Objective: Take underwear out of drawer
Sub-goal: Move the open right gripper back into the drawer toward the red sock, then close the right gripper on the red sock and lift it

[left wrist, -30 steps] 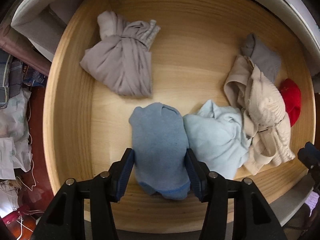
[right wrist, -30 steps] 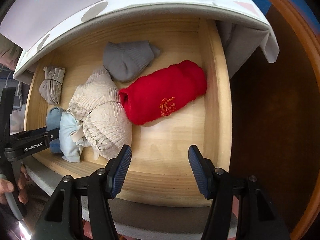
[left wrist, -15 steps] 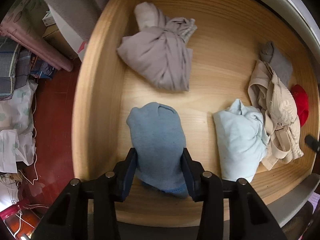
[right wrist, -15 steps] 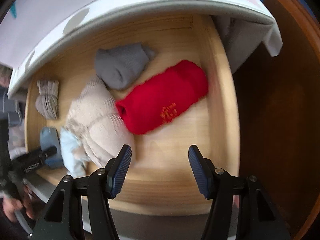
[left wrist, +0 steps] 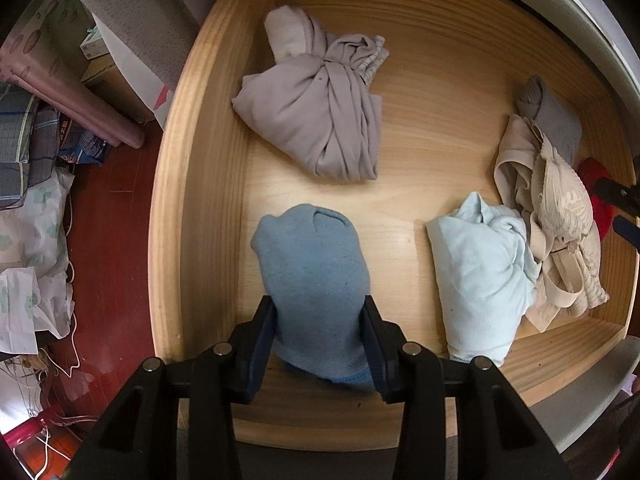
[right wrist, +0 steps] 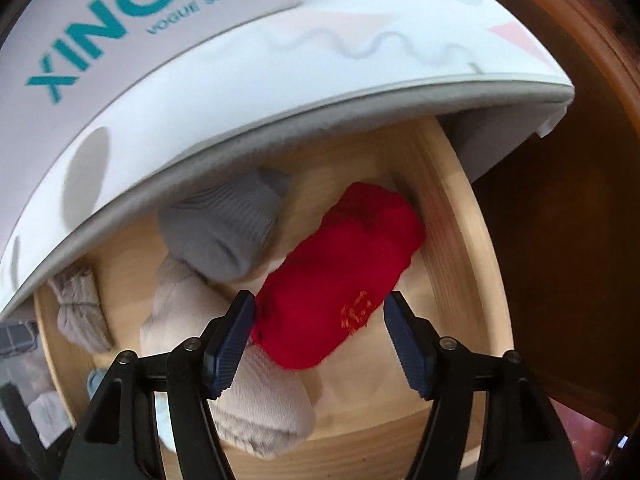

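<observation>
In the left wrist view my left gripper [left wrist: 319, 312] points straight down into the wooden drawer [left wrist: 188, 184] and is shut on a rolled blue underwear [left wrist: 316, 264], pads pressing its sides. A pale blue roll [left wrist: 480, 272] lies apart to its right. In the right wrist view my right gripper [right wrist: 320, 300] hovers over a red roll [right wrist: 340, 272]. Its jaws are opening; the red roll shows between them with a gap at each pad. The right gripper's tip [left wrist: 618, 200] pokes in at the left view's right edge.
A taupe knotted bundle [left wrist: 316, 112], a beige lace piece [left wrist: 560, 216] and a grey ribbed roll [right wrist: 224, 236] also lie in the drawer. A white cabinet top [right wrist: 280, 92] with a shoe box [right wrist: 160, 12] overhangs the drawer's back. Bags and cloth [left wrist: 36, 200] crowd the floor on the left.
The left gripper closed on the blue roll and drew it left, away from the pale blue roll. The right gripper moved over the red roll, rolled, and its jaws widened.
</observation>
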`<state>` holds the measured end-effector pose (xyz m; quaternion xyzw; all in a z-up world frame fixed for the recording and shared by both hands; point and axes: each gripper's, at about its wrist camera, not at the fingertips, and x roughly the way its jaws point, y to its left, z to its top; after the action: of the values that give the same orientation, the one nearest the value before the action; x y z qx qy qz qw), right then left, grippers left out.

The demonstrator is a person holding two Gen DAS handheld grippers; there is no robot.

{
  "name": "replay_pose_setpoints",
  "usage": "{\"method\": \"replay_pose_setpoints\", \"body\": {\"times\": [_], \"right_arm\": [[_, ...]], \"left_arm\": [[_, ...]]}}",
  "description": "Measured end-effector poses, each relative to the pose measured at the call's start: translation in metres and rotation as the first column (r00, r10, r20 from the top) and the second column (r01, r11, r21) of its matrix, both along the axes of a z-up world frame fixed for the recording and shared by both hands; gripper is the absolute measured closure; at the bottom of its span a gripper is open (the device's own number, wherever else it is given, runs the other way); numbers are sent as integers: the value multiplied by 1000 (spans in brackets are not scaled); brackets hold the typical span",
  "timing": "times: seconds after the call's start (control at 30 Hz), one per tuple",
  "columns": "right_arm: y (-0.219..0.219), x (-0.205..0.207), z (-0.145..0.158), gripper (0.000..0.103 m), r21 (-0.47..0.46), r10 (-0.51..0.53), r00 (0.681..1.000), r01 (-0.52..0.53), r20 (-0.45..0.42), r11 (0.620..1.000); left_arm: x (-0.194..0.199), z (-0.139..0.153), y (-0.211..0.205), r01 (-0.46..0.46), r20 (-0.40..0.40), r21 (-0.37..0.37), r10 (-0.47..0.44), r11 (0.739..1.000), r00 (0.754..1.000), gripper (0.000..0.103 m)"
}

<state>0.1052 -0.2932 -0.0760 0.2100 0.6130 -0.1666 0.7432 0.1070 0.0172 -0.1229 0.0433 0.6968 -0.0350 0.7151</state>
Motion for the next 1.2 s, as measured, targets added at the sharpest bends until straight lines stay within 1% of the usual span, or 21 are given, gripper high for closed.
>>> {"method": "replay_pose_setpoints", "body": {"times": [0.1, 0.17, 0.3, 0.4, 0.43, 0.53, 0.6, 0.67, 0.83, 0.9, 0.97, 1.0, 1.07, 1.13, 1.2], "right_arm": [[2, 5, -7, 39, 2, -13, 1000, 13, -12, 1000], [1, 8, -13, 39, 20, -34, 999, 34, -22, 999], [1, 15, -22, 36, 17, -40, 998, 40, -47, 999], [5, 21, -27, 38, -3, -8, 998, 8, -61, 1000], [4, 21, -28, 40, -8, 3, 998, -3, -64, 1000], [7, 27, -30, 46, -20, 59, 995, -61, -81, 998], [8, 28, -31, 47, -23, 111, 989, -114, -101, 993], [15, 27, -32, 48, -35, 177, 975, -183, -132, 983], [20, 28, -34, 50, -31, 327, 920, -341, -215, 940], [23, 25, -37, 50, -32, 387, 887, -408, -254, 913], [27, 23, -39, 50, -40, 426, 859, -455, -284, 890], [30, 22, -41, 50, -34, 455, 837, -487, -305, 873], [34, 21, -42, 49, -30, 486, 810, -523, -327, 852], [35, 21, -44, 46, -20, 499, 798, -536, -338, 844], [33, 20, -44, 45, -20, 489, 804, -526, -338, 850]], "left_arm": [[-1, 0, -1, 3, 1, 0, -3, 1000, 1000, 61], [-1, 1, -1, 4, 2, -2, -4, 1000, 1000, 61], [-1, 1, -2, 6, 2, -2, -6, 1000, 1000, 61], [-1, 1, -2, 6, 2, -1, -6, 1000, 1000, 61], [-1, 1, -2, 6, 2, -1, -6, 1000, 1000, 61], [-1, 1, -2, 6, 2, -1, -6, 1000, 1000, 61], [-1, 0, -2, 8, 1, 1, -8, 1000, 1000, 60], [-1, 0, -2, 8, 1, 1, -8, 1000, 1000, 60], [0, 0, -2, 9, 2, 1, -9, 1000, 1000, 60], [0, 0, -2, 8, 2, 1, -8, 1000, 1000, 60], [0, 0, -2, 8, 2, 1, -8, 1000, 1000, 60], [0, 0, -2, 8, 2, 2, -8, 1000, 1000, 60], [0, 0, -2, 7, 2, 2, -7, 1000, 1000, 60], [0, 0, -2, 7, 2, 2, -7, 1000, 1000, 60], [0, 0, -2, 8, 3, 2, -8, 1000, 1000, 60]]}}
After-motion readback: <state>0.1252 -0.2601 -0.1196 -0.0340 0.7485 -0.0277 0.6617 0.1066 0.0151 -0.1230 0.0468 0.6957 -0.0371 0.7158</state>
